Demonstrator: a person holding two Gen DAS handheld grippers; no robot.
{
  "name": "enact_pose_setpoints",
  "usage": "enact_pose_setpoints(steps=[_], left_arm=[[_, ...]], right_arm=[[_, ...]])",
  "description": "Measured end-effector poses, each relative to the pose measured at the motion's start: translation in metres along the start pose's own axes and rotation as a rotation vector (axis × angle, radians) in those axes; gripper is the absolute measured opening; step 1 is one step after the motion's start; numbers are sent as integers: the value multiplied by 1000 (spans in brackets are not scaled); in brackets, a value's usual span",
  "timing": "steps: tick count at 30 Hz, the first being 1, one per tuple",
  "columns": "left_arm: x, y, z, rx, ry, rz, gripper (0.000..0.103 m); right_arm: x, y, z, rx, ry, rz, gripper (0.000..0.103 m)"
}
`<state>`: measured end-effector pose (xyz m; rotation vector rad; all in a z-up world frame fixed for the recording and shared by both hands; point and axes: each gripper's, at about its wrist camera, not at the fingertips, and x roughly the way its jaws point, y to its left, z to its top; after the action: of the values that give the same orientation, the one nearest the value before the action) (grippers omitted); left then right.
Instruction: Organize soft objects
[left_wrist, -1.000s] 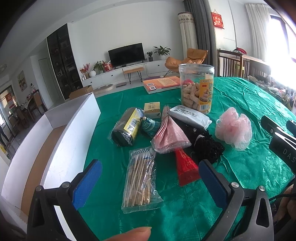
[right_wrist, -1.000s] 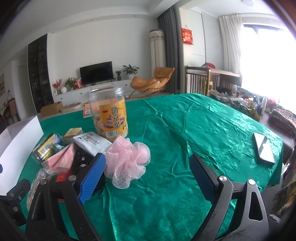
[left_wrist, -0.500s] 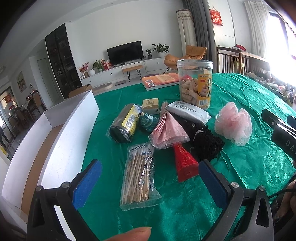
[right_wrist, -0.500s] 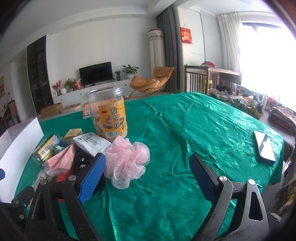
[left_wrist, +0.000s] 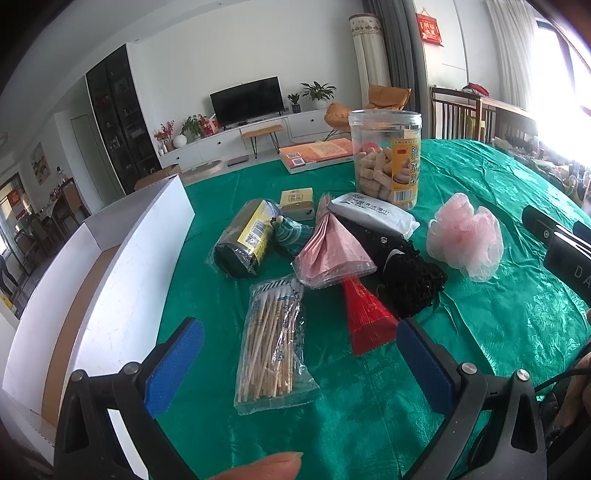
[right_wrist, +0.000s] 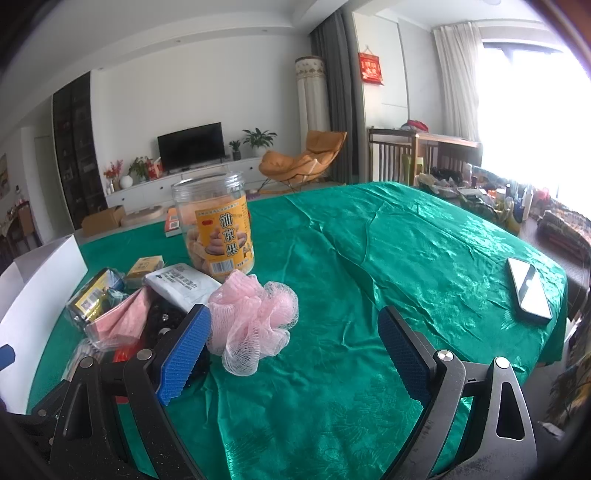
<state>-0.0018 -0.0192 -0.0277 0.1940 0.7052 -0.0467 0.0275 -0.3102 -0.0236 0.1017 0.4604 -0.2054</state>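
Pink mesh pouf, rounded, beside left claw finger

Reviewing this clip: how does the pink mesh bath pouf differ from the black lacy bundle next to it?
The pink mesh bath pouf is pale, airy and see-through; the black lacy bundle is dark and dense. The pouf sits alone on bare green cloth, while the bundle lies in the pile, touching the red fan and the pink packet. Both are soft, lie on the table, and neither is held by a claw.
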Motion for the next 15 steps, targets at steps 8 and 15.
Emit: enact_pose_setpoints(steps=[8,15], left_arm=[[1,0,-1,-1,2,0,103],[3,-1,-2,1,7,1,103]], right_arm=[[0,-1,0,3,1,1,93],[1,-1,-1,5,3,2,93]])
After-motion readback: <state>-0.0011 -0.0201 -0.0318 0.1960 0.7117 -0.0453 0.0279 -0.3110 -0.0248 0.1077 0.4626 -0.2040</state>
